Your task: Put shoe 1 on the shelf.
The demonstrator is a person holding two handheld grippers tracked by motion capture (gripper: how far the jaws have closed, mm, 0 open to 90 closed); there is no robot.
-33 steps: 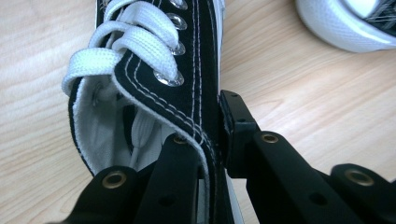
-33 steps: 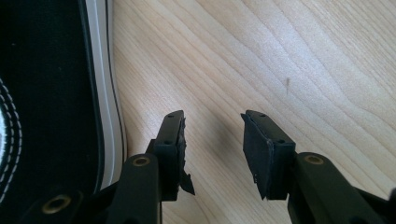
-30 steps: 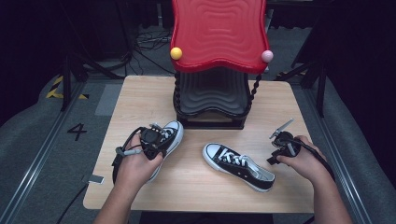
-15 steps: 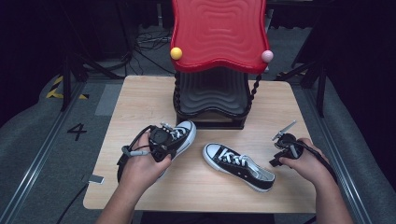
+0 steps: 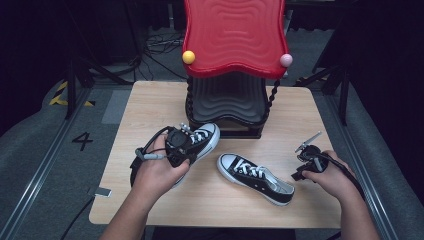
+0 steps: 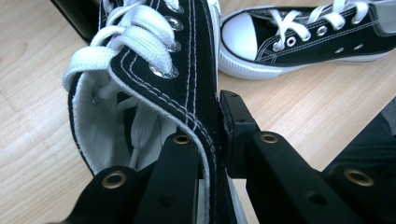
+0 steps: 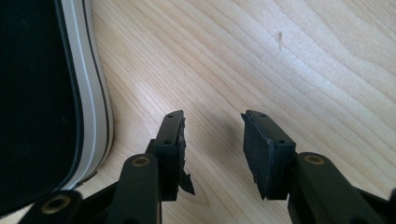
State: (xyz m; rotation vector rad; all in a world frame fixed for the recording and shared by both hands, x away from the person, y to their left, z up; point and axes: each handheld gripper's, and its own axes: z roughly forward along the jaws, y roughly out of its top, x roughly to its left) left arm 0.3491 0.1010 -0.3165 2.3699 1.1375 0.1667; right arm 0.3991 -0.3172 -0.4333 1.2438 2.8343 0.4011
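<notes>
Two black canvas sneakers with white laces and white toe caps are on the wooden table [image 5: 150, 105]. My left gripper [image 5: 181, 145] is shut on the side wall of one sneaker [image 5: 204, 137], one jaw inside its opening and one outside, as the left gripper view shows [image 6: 212, 140]. That sneaker [image 6: 154, 60] is lifted, toe toward the black rack. The second sneaker [image 5: 255, 177] lies flat at centre right and also appears as the sneaker [image 6: 303, 37] beyond. My right gripper [image 5: 306, 160] stands open over bare wood [image 7: 212, 140], just right of that sneaker's heel [image 7: 46, 93].
A red wavy-topped rack [image 5: 235, 35] with black tiers [image 5: 227, 102] stands at the back middle of the table, with a yellow ball [image 5: 188, 56] and a pink ball [image 5: 285, 60] at its corners. Cables trail from both grippers. Dark floor surrounds the table.
My left gripper has carried its sneaker up and to the right, toward the black rack. The right gripper and the other sneaker have stayed put.
</notes>
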